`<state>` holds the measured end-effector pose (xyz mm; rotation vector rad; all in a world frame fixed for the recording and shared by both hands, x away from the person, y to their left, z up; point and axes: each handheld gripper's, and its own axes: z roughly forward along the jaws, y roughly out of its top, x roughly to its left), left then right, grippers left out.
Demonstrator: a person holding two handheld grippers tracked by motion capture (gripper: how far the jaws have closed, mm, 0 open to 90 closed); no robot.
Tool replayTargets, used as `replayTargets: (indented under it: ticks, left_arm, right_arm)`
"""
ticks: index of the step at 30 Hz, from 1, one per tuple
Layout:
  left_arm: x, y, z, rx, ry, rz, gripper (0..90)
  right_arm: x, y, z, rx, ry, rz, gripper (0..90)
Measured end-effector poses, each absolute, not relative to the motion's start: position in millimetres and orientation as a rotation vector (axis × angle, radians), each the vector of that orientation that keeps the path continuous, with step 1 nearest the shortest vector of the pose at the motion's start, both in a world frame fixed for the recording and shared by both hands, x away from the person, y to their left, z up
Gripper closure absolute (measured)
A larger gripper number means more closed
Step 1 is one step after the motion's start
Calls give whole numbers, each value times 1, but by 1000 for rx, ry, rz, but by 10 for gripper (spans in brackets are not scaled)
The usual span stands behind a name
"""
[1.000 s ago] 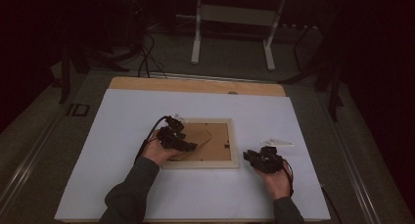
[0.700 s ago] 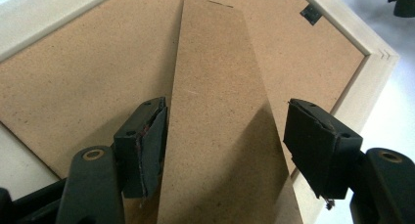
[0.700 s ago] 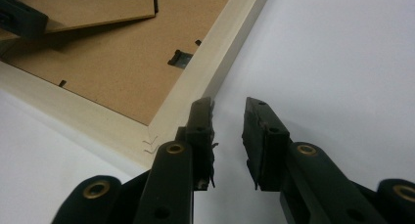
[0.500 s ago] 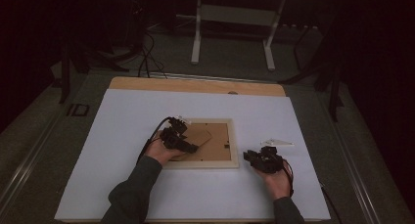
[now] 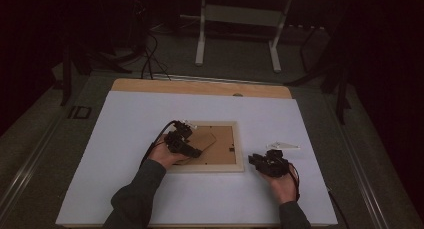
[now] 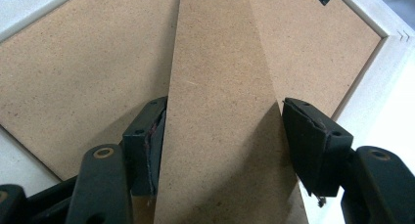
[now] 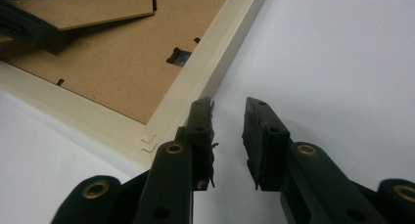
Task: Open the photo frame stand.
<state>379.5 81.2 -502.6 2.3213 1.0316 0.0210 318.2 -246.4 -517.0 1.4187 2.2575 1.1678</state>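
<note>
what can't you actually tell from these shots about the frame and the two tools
- Front of the picture frame: it lies back up in every view, so glass or picture is hidden.
- Left tool on the easel stand: jaws have just been closing; the left gripper view cannot settle whether the pads press.
- High view: the small clear piece is too small to identify.
- Right tool: jaws apart beside the frame corner; contact unclear.

In the high view the left gripper [image 5: 184,143] hides the near left part of the pale wooden picture frame's [image 5: 239,154] brown fibreboard back, and the small clear object [image 5: 282,146] near the counter's right edge is too small to tell.
</note>
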Motion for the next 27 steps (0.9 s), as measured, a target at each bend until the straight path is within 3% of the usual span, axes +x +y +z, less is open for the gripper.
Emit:
replayTargets:
  ticks: [27]
  left_arm:
    - [374,73,-502,2397,994,131,376]
  right_arm:
    - [319,-248,-517,1425,2251,1169,726]
